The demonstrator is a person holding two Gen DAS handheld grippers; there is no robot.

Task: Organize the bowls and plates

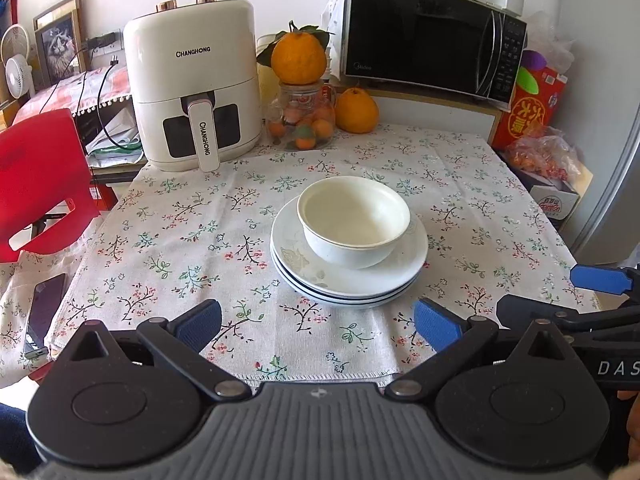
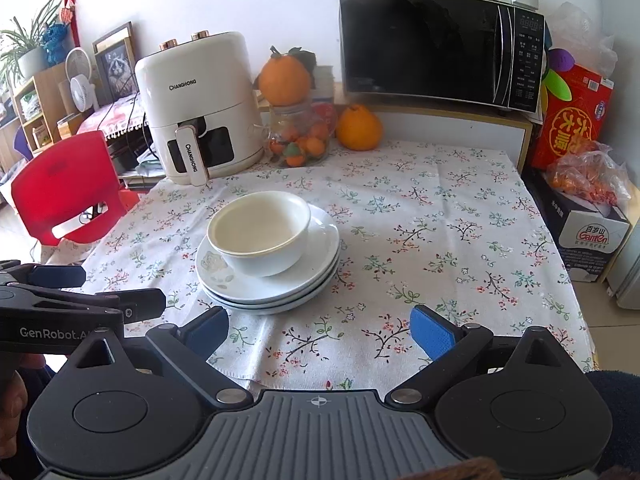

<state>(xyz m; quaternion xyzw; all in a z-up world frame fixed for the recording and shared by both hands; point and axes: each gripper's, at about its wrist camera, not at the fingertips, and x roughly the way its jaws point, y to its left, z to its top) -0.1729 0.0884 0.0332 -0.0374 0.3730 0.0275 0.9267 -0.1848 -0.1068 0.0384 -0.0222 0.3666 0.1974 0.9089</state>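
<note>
Now a white bowl [image 1: 354, 222] sits upright on top of a stack of white plates [image 1: 348, 276], slightly off-centre toward the far side of the stack, in the middle of a counter covered with a floral cloth [image 1: 192, 240]. Both hand-held grippers hover near the front edge of the counter, short of the stack and touching nothing. The left hand-held gripper [image 1: 318, 322] has its blue-padded fingers [image 1: 436, 328] spread wide with only cloth between them; the right hand-held gripper [image 2: 318, 330] is likewise released, its jaws wide apart and empty, with the stack ahead and to its left. Each gripper shows at the edge of the other's view, side by side. At the back of the counter stand a white air fryer [image 1: 196, 88], a glass jar of small oranges [image 1: 304, 120] with a large orange [image 1: 298, 58] on its lid, another orange [image 1: 356, 110] beside it, and a black microwave [image 1: 432, 36]. A red chair [image 1: 38, 176] stands at the left, and a phone [image 1: 44, 316] lies near the left edge.
</note>
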